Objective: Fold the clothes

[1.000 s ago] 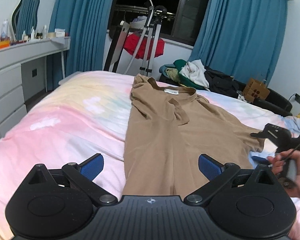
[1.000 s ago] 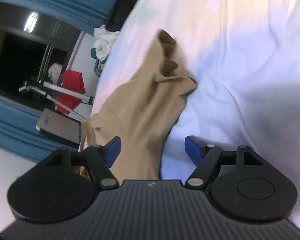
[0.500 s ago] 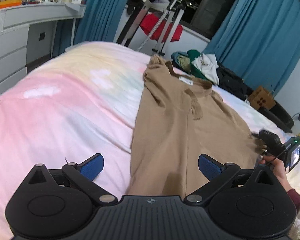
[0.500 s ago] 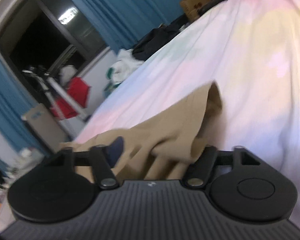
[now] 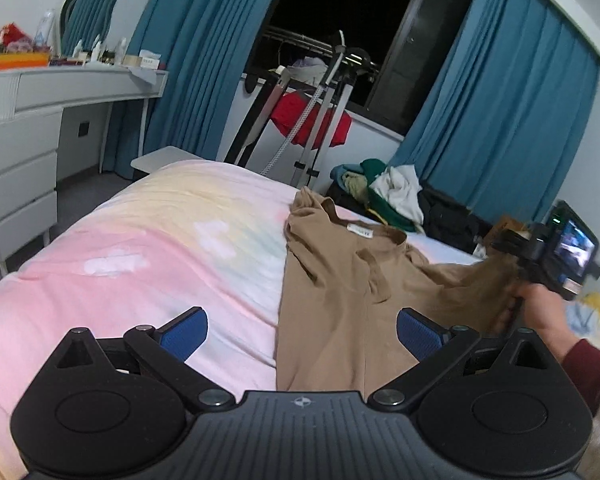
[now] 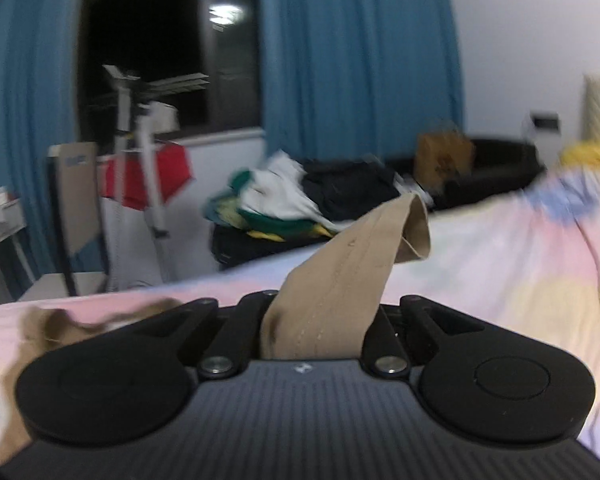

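Shirt: the tan shirt [image 5: 332, 292] lies face up on the bed [image 5: 148, 248], collar toward the window and hem toward us, so both sleeves are within reach for folding inward.

Near-side sleeve: the sleeve [image 6: 364, 256] on our right is lifted clear of the bed; in the right wrist view its cuff stands up above the bedding, and in the left wrist view the cloth rises toward the right hand [image 5: 540, 312]. We judge it is raised so it can be carried across the chest without dragging the body of the shirt.

Right gripper: the right gripper [image 6: 320, 332] has its jaws closing on the sleeve, with the tan cloth bunched between them and filling the gap; we read this as a firm pinch on the fabric.

Left gripper: the left gripper [image 5: 300, 328] hovers low over the hem end with its jaws wide apart and nothing between them; the blue pads [image 5: 184, 332] straddle the shirt's left edge. We judge it waits there to pin or take the hem once the sleeve is laid over.

Far sleeve: it sits bunched near the collar on the window side, not yet laid flat.

Surroundings: a heap of other clothes [image 5: 384, 196] lies beyond the bed, well apart from the shirt, so it does not interfere.

Stage: we judge this an early step, the first sleeve fold.
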Action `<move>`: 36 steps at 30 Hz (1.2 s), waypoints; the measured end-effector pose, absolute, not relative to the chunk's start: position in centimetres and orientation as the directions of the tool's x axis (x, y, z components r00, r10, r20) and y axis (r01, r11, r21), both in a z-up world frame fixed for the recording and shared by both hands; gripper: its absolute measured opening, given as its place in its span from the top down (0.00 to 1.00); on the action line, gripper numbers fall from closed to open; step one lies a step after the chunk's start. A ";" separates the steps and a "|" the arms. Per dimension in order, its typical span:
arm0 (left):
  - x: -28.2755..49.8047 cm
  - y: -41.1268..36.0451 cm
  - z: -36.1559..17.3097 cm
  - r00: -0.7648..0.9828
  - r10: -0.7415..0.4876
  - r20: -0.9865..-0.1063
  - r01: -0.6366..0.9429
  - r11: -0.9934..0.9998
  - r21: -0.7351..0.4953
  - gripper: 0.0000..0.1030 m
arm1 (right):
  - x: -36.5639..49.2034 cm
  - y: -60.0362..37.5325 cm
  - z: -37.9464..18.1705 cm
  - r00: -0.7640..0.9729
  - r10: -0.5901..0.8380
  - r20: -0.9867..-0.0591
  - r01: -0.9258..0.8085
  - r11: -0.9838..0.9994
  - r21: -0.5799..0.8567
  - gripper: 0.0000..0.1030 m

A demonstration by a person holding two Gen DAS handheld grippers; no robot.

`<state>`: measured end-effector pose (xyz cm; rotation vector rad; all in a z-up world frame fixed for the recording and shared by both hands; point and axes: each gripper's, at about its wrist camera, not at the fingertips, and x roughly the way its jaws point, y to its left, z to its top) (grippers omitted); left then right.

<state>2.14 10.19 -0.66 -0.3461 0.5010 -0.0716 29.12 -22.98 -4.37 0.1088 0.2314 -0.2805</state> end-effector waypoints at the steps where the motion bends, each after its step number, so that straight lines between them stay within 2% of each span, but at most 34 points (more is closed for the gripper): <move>1: 2.1 10.7 -0.6 0.877 -0.148 -0.456 -0.023 0.937 -0.349 0.01 | 28.8 -21.0 -4.0 0.942 -0.247 -0.228 0.264 0.963 0.046 0.91; 3: 2.0 11.6 -0.5 0.881 -0.142 -0.452 -0.036 0.932 -0.362 0.01 | 28.8 -17.0 -4.0 0.954 -0.207 -0.217 0.208 0.978 -0.017 0.91; 5: 1.9 12.4 -0.5 0.882 -0.131 -0.452 -0.050 0.929 -0.368 0.01 | 29.6 -13.1 -5.0 0.957 -0.159 -0.244 0.146 0.987 -0.070 0.91; 10: 2.0 14.1 -0.9 0.880 -0.099 -0.465 -0.087 0.928 -0.361 0.01 | 31.8 -6.0 -9.4 0.927 -0.072 -0.367 0.014 0.988 -0.157 0.89; 12: 2.3 14.2 -1.2 0.874 -0.101 -0.475 -0.089 0.928 -0.361 0.01 | 33.0 -5.0 -10.8 0.886 0.005 -0.464 -0.064 0.992 -0.112 0.86; 14: 2.7 14.4 -1.5 0.869 -0.103 -0.484 -0.090 0.928 -0.361 0.01 | 33.0 -4.8 -11.1 0.860 0.075 -0.505 -0.122 0.991 -0.061 0.61; 15: 2.9 14.5 -1.7 0.866 -0.105 -0.488 -0.091 0.928 -0.361 0.01 | 32.7 -4.8 -11.1 0.851 0.107 -0.514 -0.146 0.989 -0.036 0.56; 17: 3.1 14.4 -1.9 0.864 -0.117 -0.491 -0.081 0.928 -0.364 0.01 | 31.4 -5.3 -10.0 0.851 0.159 -0.501 -0.187 0.982 -0.005 0.46; 22: 3.1 13.5 -1.9 0.864 -0.132 -0.486 -0.060 0.931 -0.359 0.01 | 25.1 -7.0 -5.9 0.860 0.236 -0.452 -0.235 0.970 0.060 0.46; 27: 2.7 12.2 -1.5 0.852 -0.150 -0.502 -0.026 0.945 -0.327 0.02 | 16.7 -10.8 -2.1 0.869 0.260 -0.422 -0.210 0.964 0.161 0.46; 33: 0.5 10.0 -0.9 0.861 -0.133 -0.491 0.011 0.970 -0.242 0.02 | 5.8 -15.9 -0.3 0.895 0.200 -0.398 -0.105 0.963 0.246 0.45; 36: -0.3 8.8 -1.1 0.853 -0.156 -0.499 0.039 0.971 -0.237 0.03 | 1.4 -18.8 -0.7 0.927 0.147 -0.345 -0.039 0.953 0.301 0.45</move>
